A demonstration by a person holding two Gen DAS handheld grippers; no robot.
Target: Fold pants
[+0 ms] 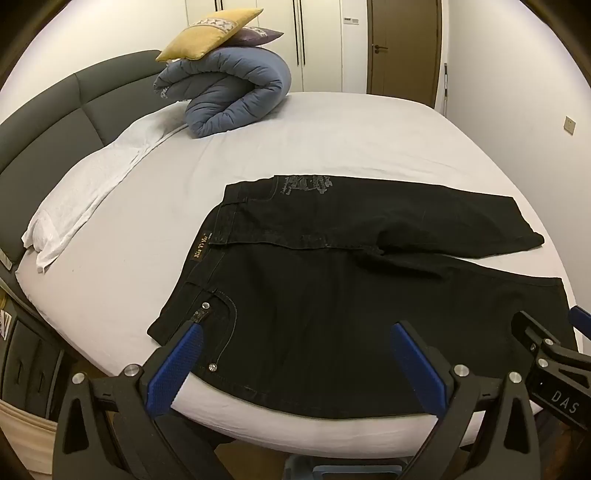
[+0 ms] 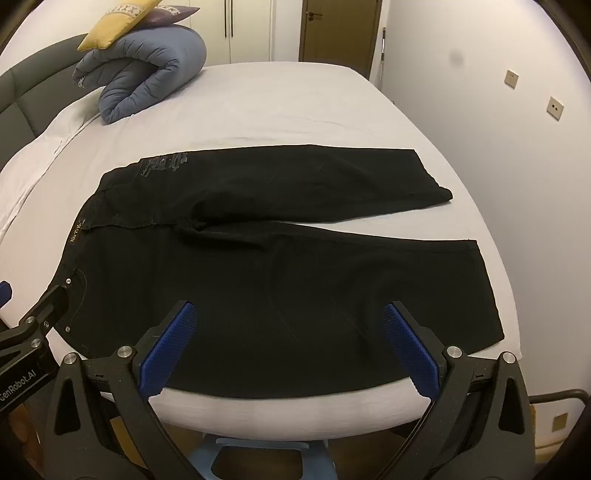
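Black pants (image 1: 332,295) lie flat on the white bed sheet (image 1: 332,140), waistband to the left, both legs stretched to the right. They also show in the right wrist view (image 2: 258,277). My left gripper (image 1: 297,334) is open and empty above the near edge of the pants, by the pocket rivets. My right gripper (image 2: 290,314) is open and empty above the near leg. The right gripper shows at the left wrist view's right edge (image 1: 546,350); the left gripper shows at the right wrist view's left edge (image 2: 33,325).
A rolled blue duvet (image 1: 229,92) with a yellow cushion (image 1: 210,33) on top sits at the bed's far left, beside a white pillow (image 1: 85,192) and grey headboard (image 1: 48,110). A wall (image 2: 498,129) runs along the bed's right side. A door (image 1: 404,48) stands behind.
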